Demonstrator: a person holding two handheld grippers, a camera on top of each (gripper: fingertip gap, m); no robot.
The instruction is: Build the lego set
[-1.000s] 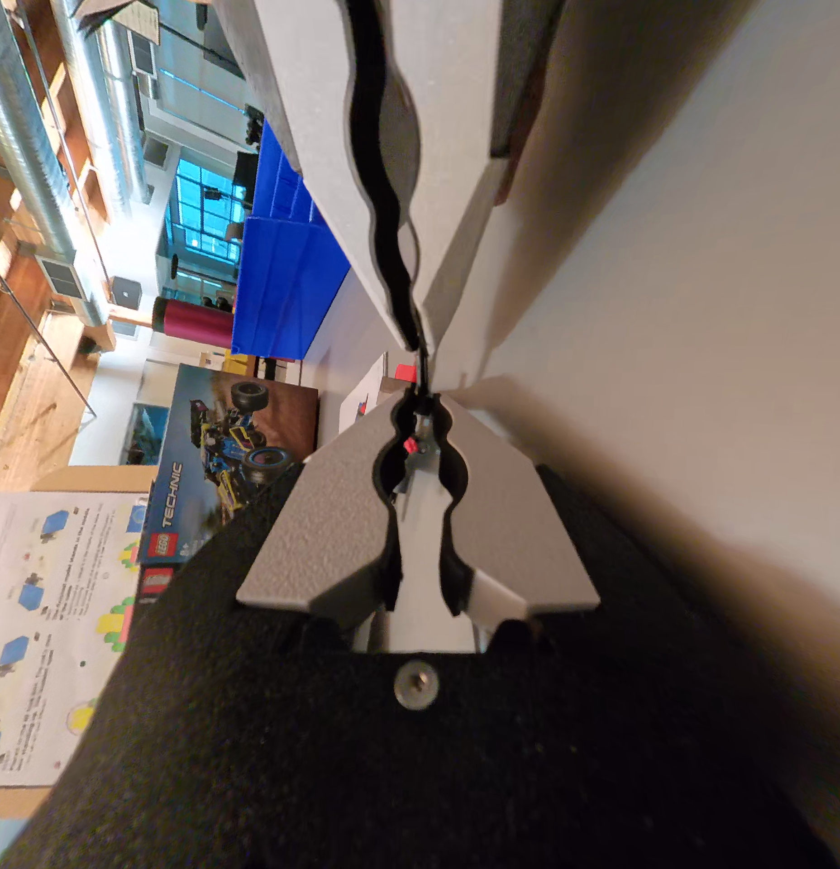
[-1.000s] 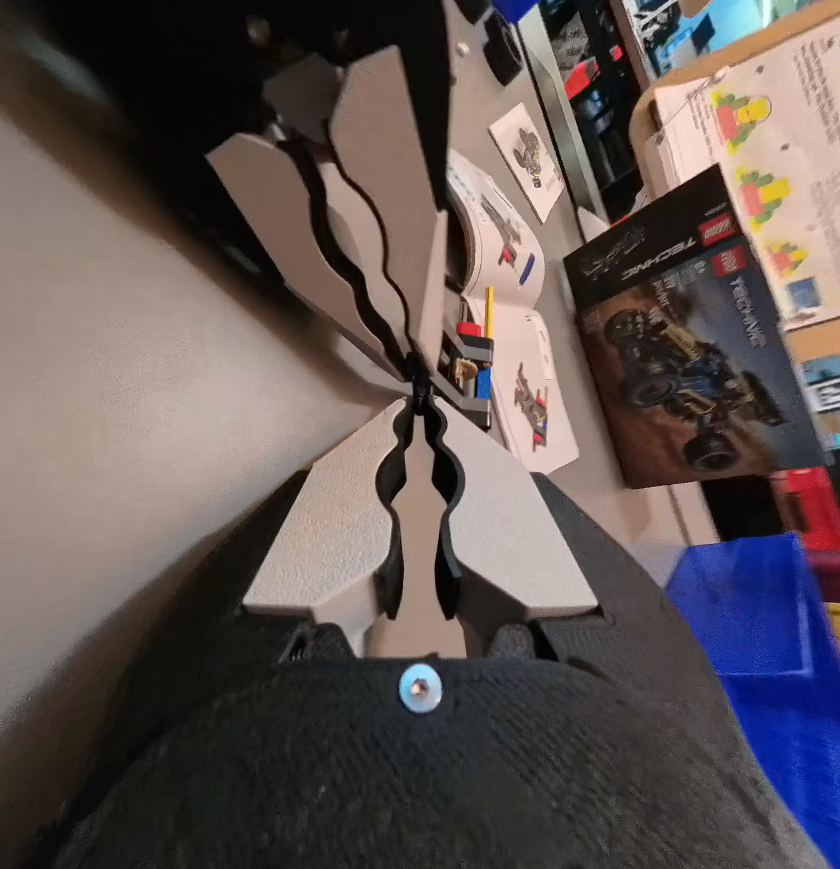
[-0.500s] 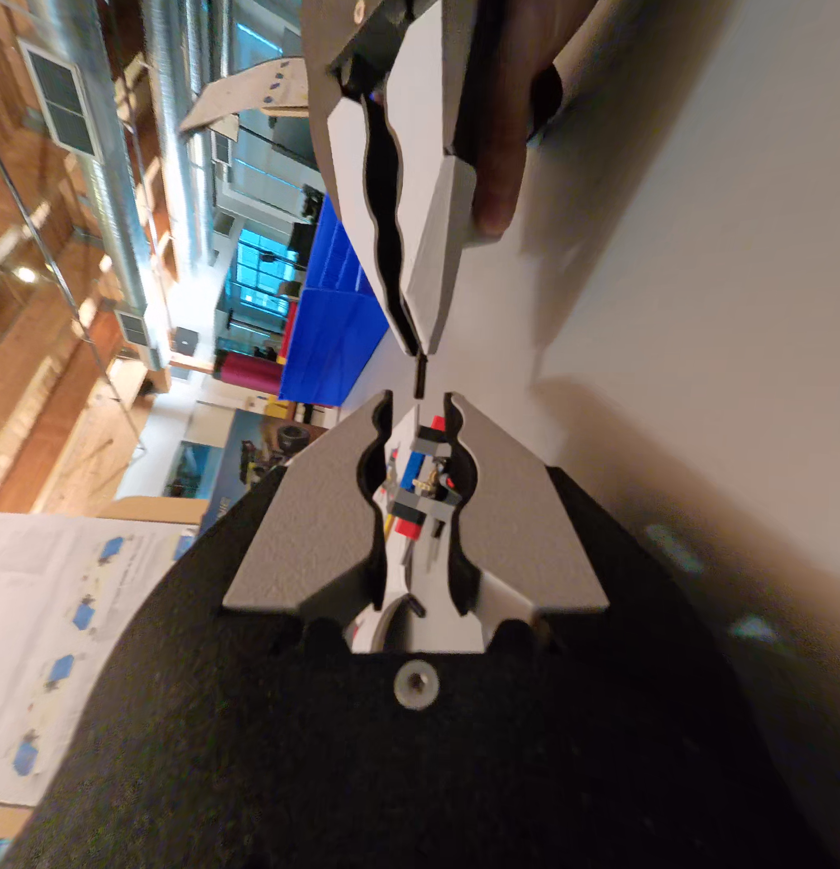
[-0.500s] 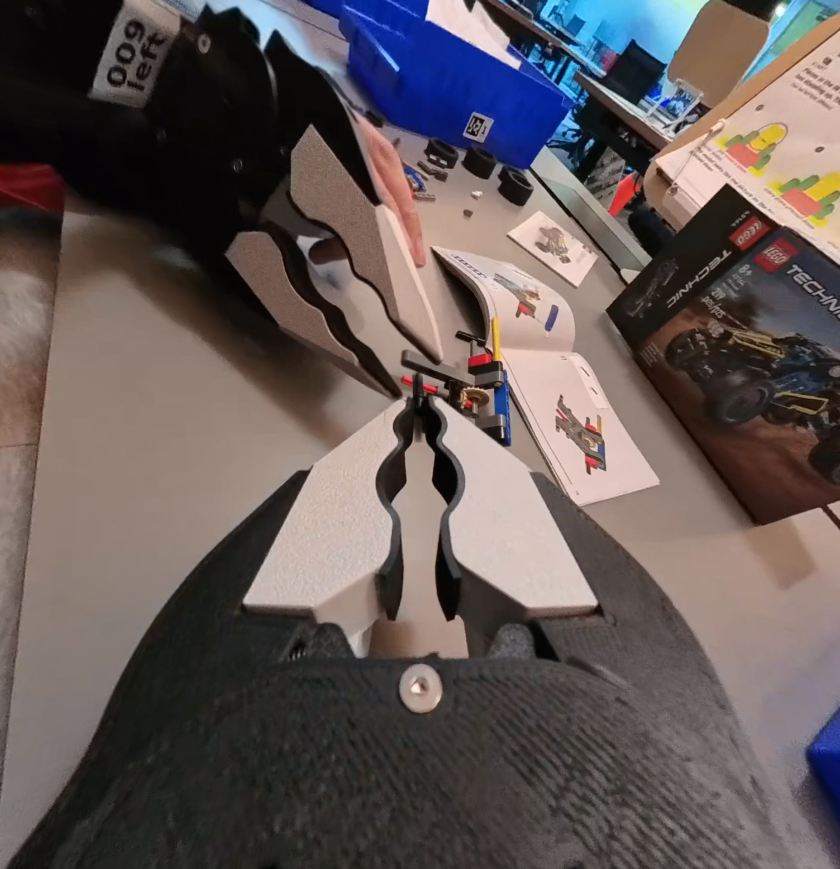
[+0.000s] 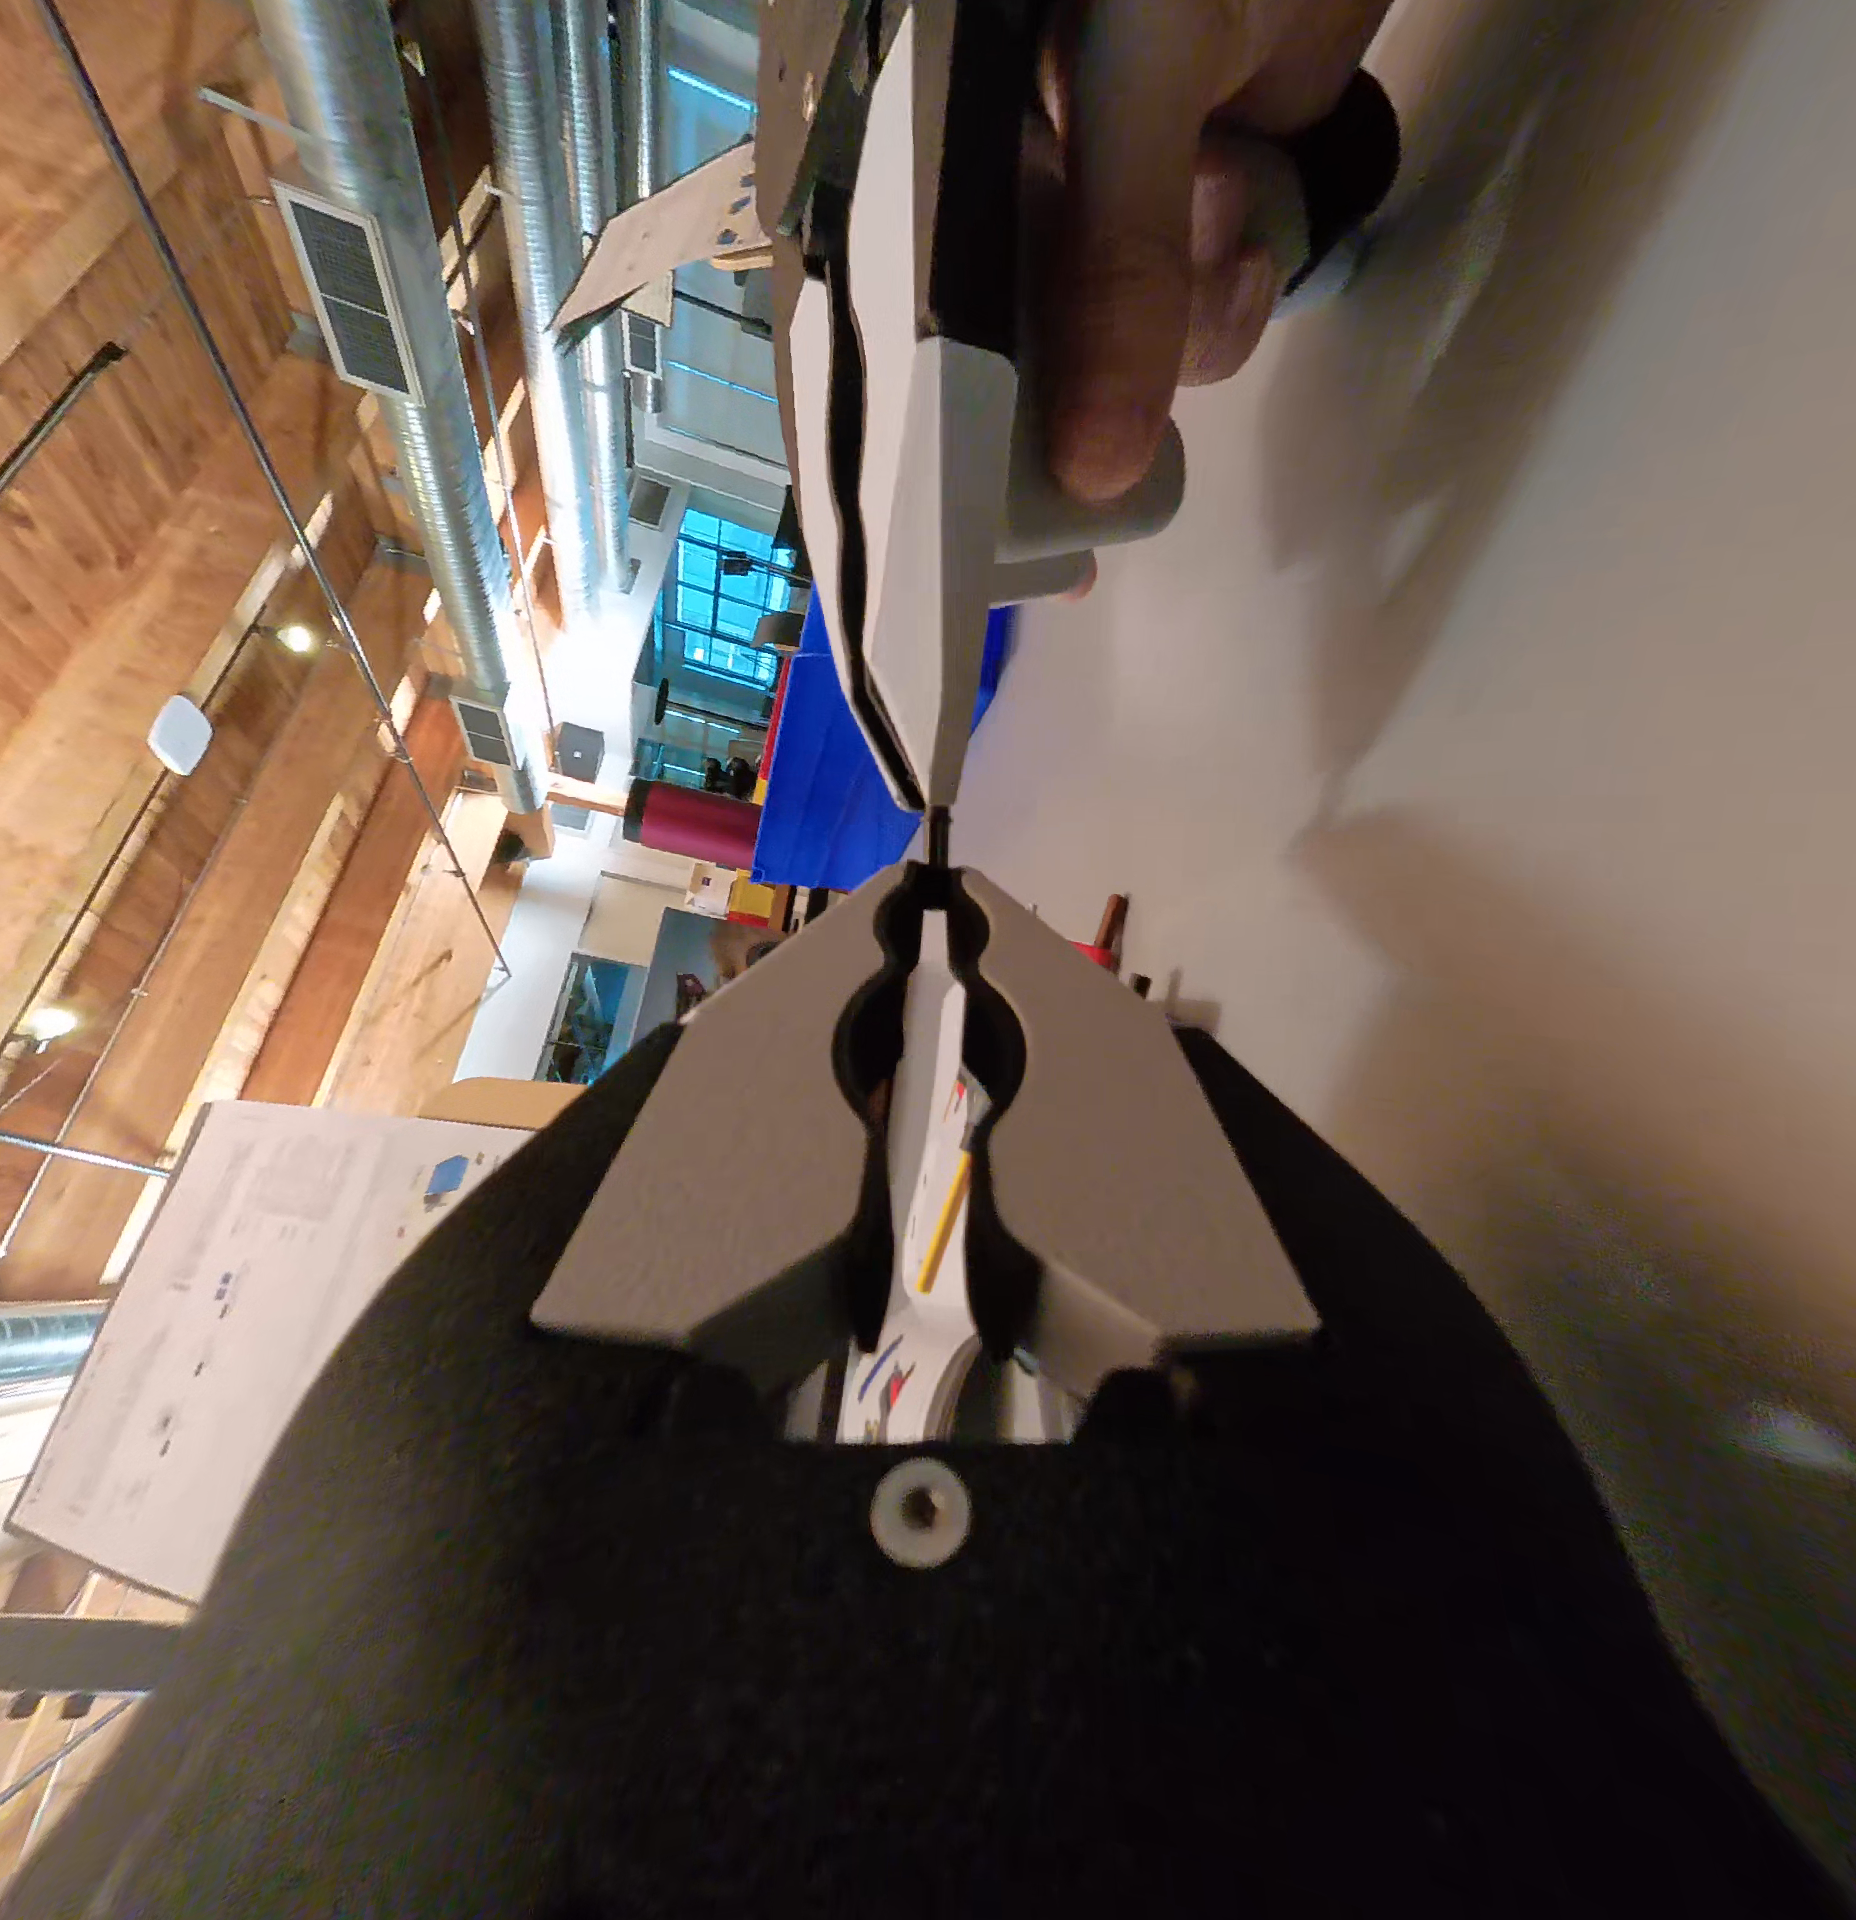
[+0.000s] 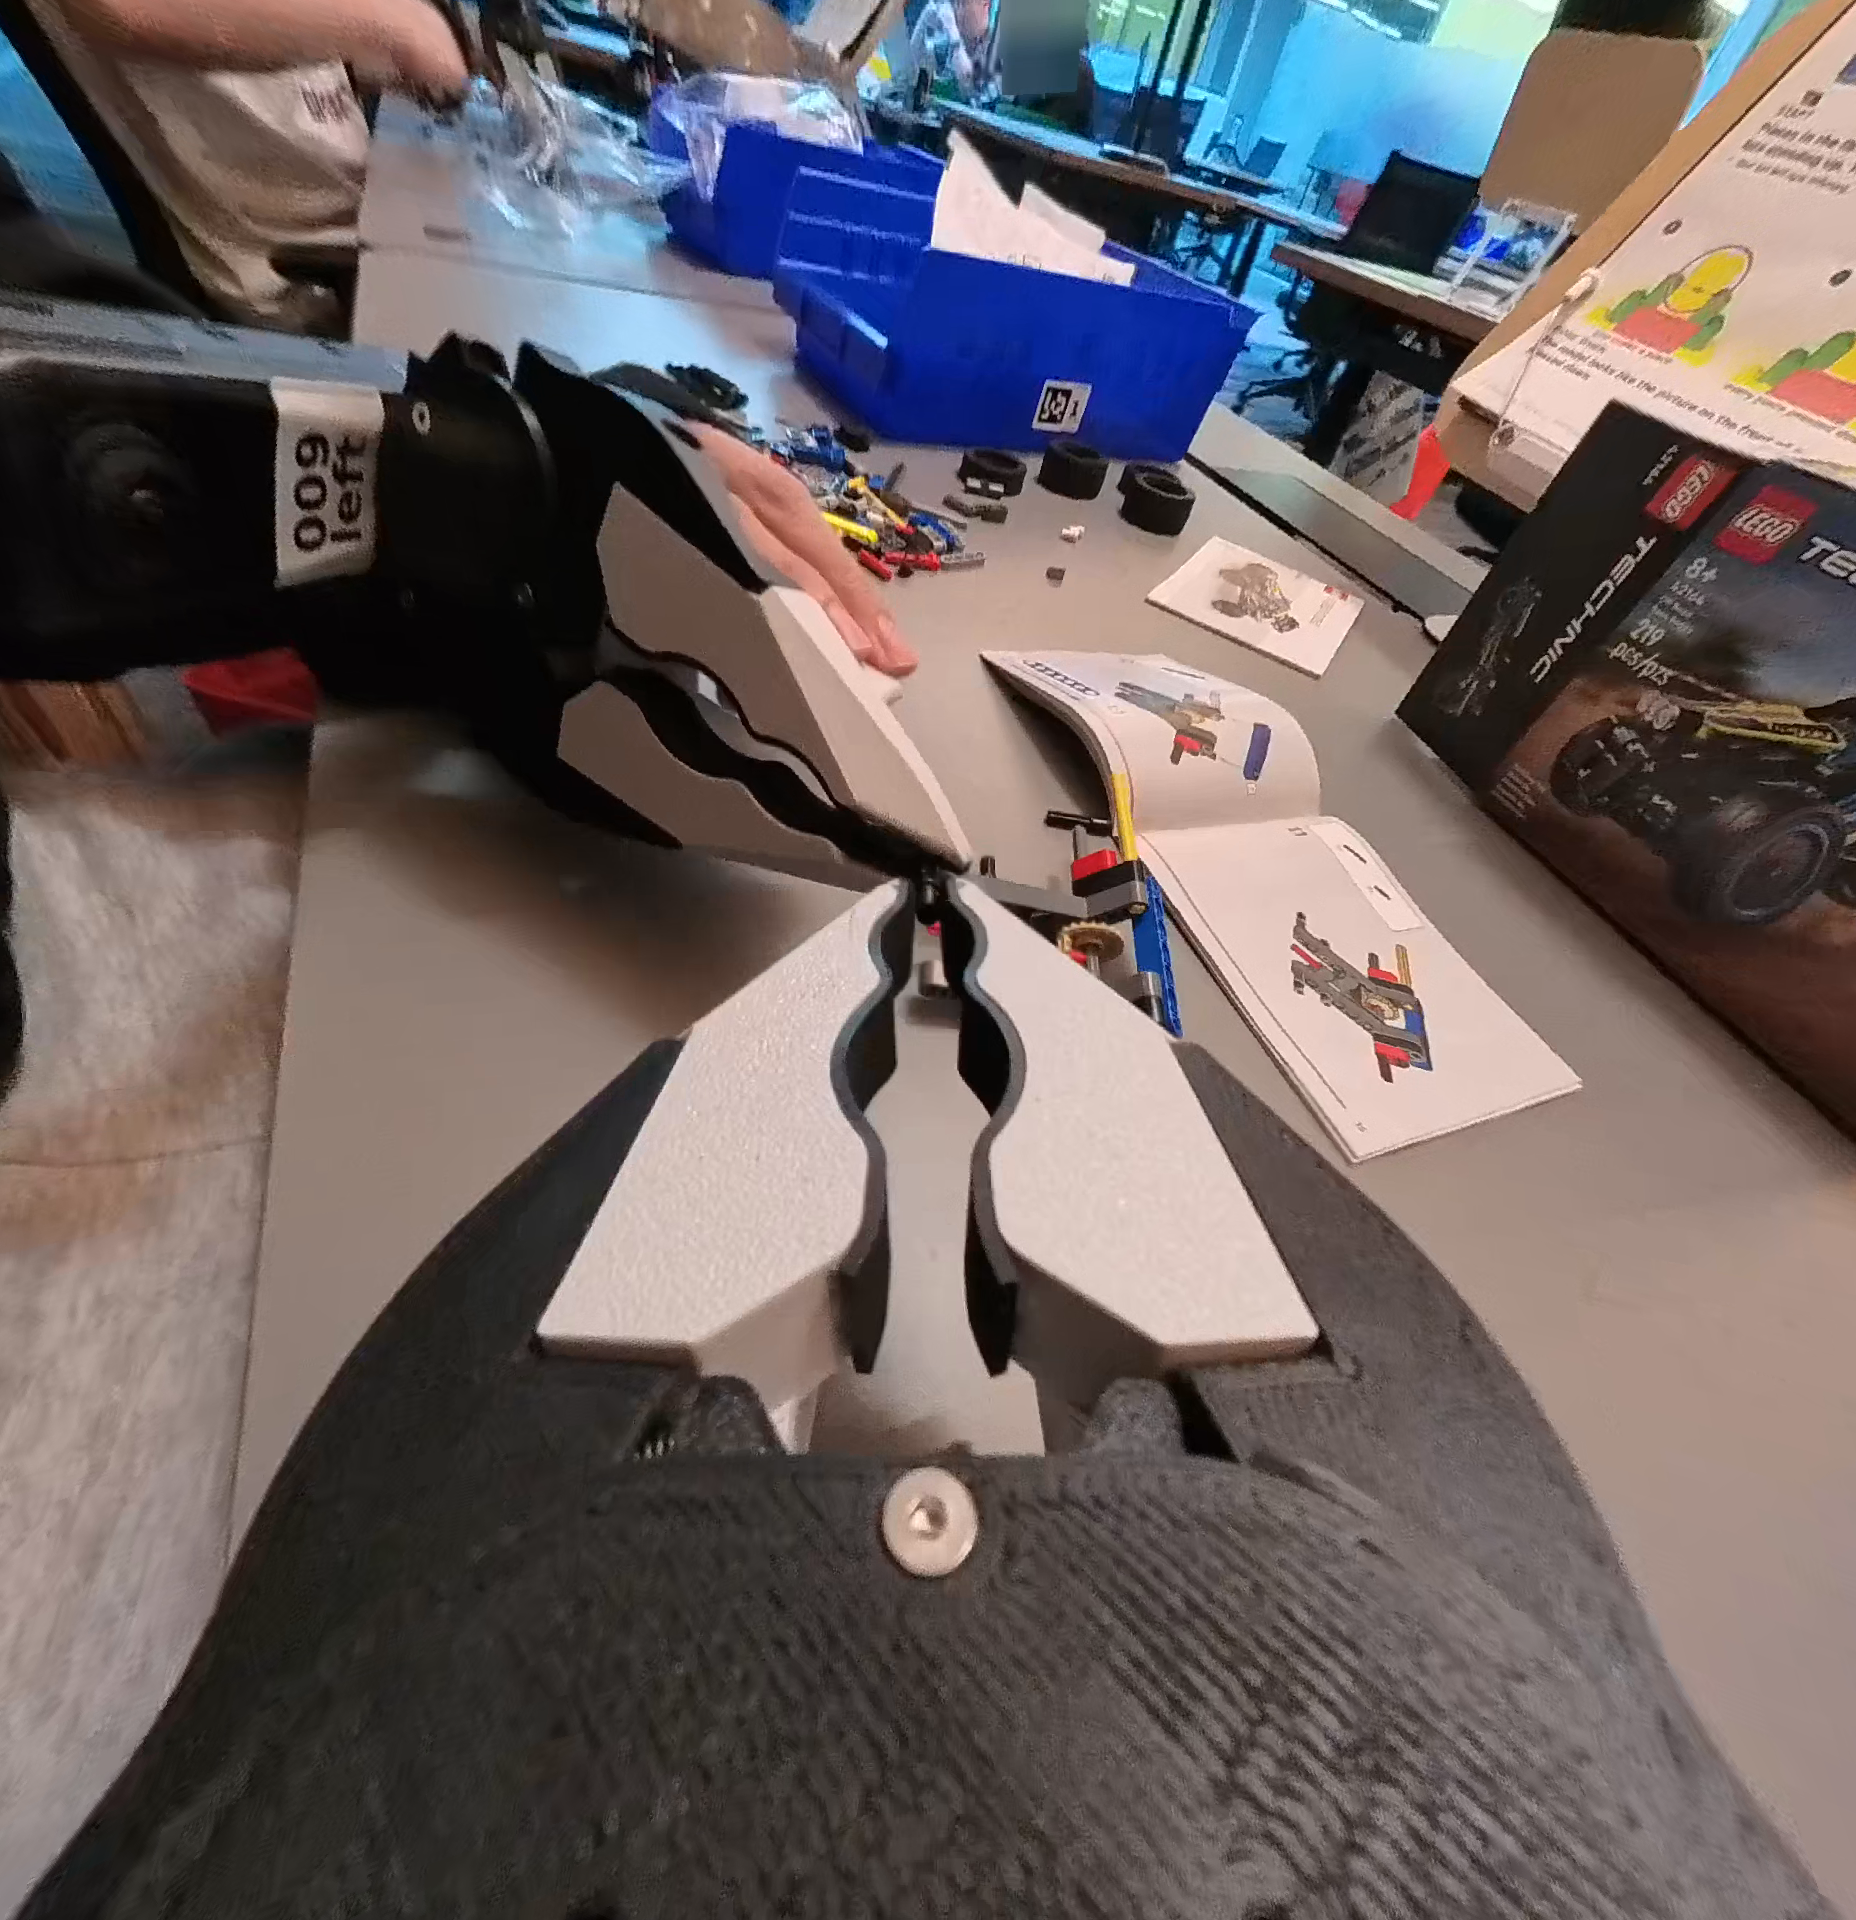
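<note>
A small black pin (image 5: 937, 831) sits between the tips of both grippers, held above the grey table (image 6: 488, 987). My left gripper (image 5: 934, 894) is shut on one end. My right gripper (image 6: 932, 899) is shut on the other end of the pin (image 6: 929, 891). The two grippers meet tip to tip: the right one (image 5: 919, 800) comes from the top in the left wrist view, and the left one (image 6: 950, 862) comes from the left in the right wrist view. A partly built assembly (image 6: 1111, 899) of grey, red, blue and yellow parts lies on the table just beyond.
An open instruction booklet (image 6: 1350, 966) lies right of the assembly. The set's box (image 6: 1682, 748) stands at the right. Loose parts (image 6: 882, 520), black tyres (image 6: 1075, 473), a leaflet (image 6: 1256, 603) and blue bins (image 6: 1007, 332) are farther back. Another person's hand (image 6: 820, 582) is there too.
My left gripper's jaws were apart half a second ago and are now shut on the pin that the right gripper holds. Both cameras have swung, and the right wrist view is now level.
</note>
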